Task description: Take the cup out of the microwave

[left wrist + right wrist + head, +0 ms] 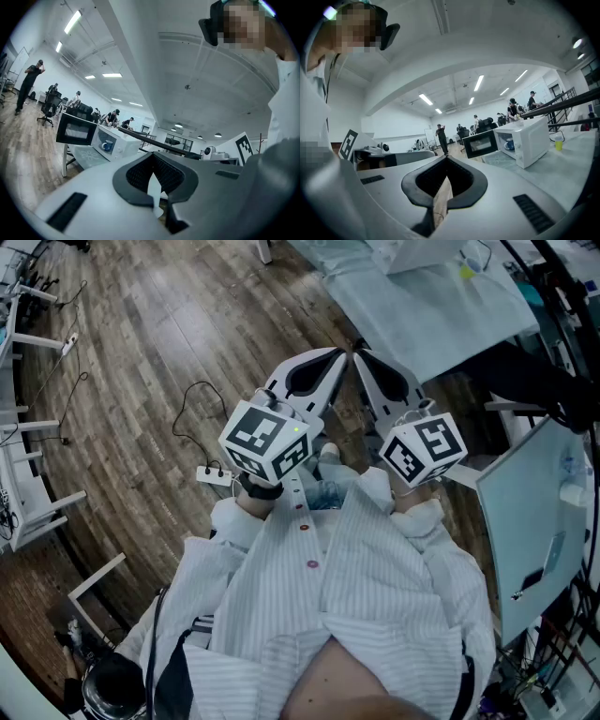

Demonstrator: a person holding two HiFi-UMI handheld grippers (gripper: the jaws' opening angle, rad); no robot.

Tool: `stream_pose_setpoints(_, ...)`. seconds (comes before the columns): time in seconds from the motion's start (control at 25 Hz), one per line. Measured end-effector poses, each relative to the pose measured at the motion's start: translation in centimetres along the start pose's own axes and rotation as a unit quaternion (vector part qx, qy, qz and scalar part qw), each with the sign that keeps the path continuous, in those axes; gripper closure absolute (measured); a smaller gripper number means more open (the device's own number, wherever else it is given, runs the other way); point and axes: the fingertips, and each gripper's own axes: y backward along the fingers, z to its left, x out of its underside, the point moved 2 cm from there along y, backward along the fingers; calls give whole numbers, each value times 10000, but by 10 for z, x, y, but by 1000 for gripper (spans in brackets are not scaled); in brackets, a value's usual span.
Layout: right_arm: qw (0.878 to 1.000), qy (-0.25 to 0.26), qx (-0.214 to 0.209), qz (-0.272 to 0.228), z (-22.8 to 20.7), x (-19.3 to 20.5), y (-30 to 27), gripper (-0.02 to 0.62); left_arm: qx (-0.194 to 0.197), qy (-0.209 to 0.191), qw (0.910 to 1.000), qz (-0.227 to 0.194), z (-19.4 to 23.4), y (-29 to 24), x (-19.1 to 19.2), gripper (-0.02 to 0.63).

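A white microwave (108,141) stands on a cloth-covered table some way ahead, its dark-windowed door (74,130) swung open to the left. Inside it sits a blue cup (107,146). The right gripper view shows the same microwave (532,139), open door (479,144) and cup (509,145). In the head view I hold both grippers close in front of my chest, side by side and far from the microwave. My left gripper (339,353) is shut with nothing in it. My right gripper (359,355) is shut and empty too.
A table with a pale green cloth (441,310) lies ahead of the grippers. A small yellow object (558,144) stands on it beside the microwave. A power strip with cable (214,474) lies on the wood floor. A grey panel (530,521) stands at right. People work far back.
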Motion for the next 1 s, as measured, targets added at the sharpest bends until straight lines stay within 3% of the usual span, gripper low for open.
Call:
stream_pose_setpoints(0.56, 9998, -103, -143, -128, -8, -5, 5, 561, -85, -83, 9999, -50, -6, -12, 2, 598)
stream_pose_setpoints(1.0, 9990, -21, -441, -92, -14, -4, 21, 561, -450, -98, 9988, -179, -18, -13, 11, 598)
